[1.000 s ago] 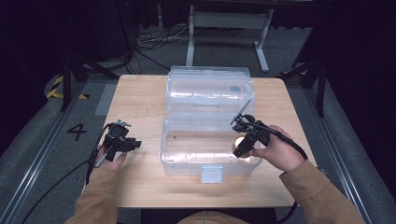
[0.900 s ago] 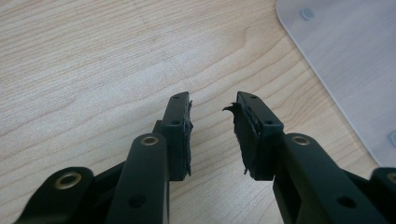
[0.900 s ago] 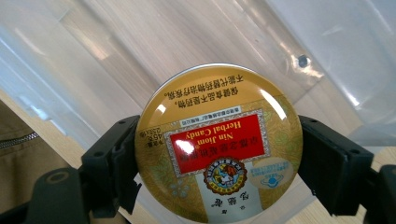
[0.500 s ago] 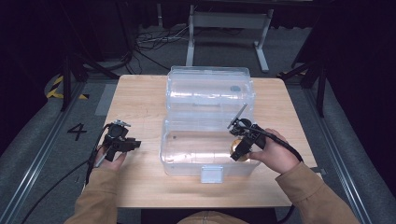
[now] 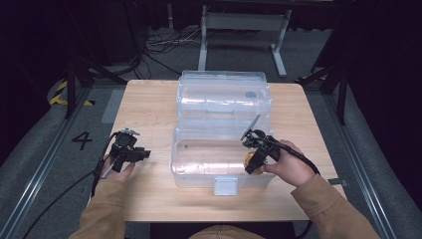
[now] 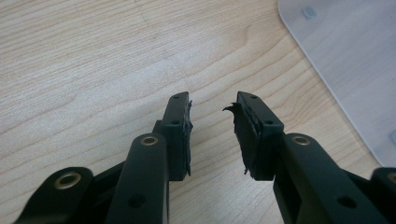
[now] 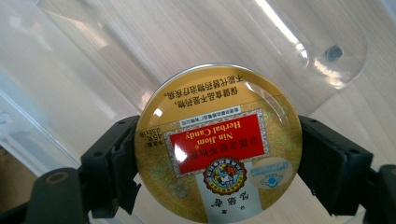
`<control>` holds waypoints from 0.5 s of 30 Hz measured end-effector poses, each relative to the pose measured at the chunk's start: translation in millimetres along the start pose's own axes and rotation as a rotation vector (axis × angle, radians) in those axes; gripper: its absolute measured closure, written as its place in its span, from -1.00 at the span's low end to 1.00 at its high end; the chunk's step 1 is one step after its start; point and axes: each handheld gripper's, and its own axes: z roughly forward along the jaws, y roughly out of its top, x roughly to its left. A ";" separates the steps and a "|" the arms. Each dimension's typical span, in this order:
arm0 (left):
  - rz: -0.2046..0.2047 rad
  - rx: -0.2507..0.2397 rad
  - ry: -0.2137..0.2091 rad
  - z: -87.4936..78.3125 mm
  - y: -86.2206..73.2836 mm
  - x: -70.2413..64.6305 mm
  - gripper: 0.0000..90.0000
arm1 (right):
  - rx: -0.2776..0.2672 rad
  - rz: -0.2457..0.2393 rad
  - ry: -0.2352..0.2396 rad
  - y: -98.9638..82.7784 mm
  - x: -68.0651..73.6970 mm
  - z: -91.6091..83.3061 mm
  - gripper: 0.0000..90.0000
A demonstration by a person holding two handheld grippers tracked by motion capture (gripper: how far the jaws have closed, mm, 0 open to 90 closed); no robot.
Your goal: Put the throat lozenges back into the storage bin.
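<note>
Wooden counter under all items. At left: left claw low over bare wood, jaws apart, nothing between them. At centre: clear plastic box, lid swung back. At right: right claw above the box's right end, clamped on a round gold candy tin, red label facing the camera.

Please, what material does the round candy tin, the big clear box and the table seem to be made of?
Candy tin: probably printed metal, glossy; sharp light spots on its gold lid. Clear box: plastic, see-through and shiny; the table grain shows through its walls. Table: wood or wood-look laminate, matte; pale grain lines, and which of the two cannot be told.
</note>
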 end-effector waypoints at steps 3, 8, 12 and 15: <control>0.001 0.001 -0.001 0.4 -0.1 0.3 0.46 | 0.002 0.008 0.005 0.2 -0.8 -0.1 -0.55; 0.000 0.000 -0.002 0.3 -0.2 0.6 0.46 | 0.000 0.015 0.013 -0.5 -4.1 1.0 -0.55; -0.002 0.000 -0.004 0.6 -0.3 0.4 0.46 | 0.012 0.028 0.015 -0.6 -7.1 4.5 -0.55; -0.001 0.000 -0.003 0.6 -0.3 0.7 0.46 | 0.022 0.026 0.013 -0.8 -8.5 8.0 -0.55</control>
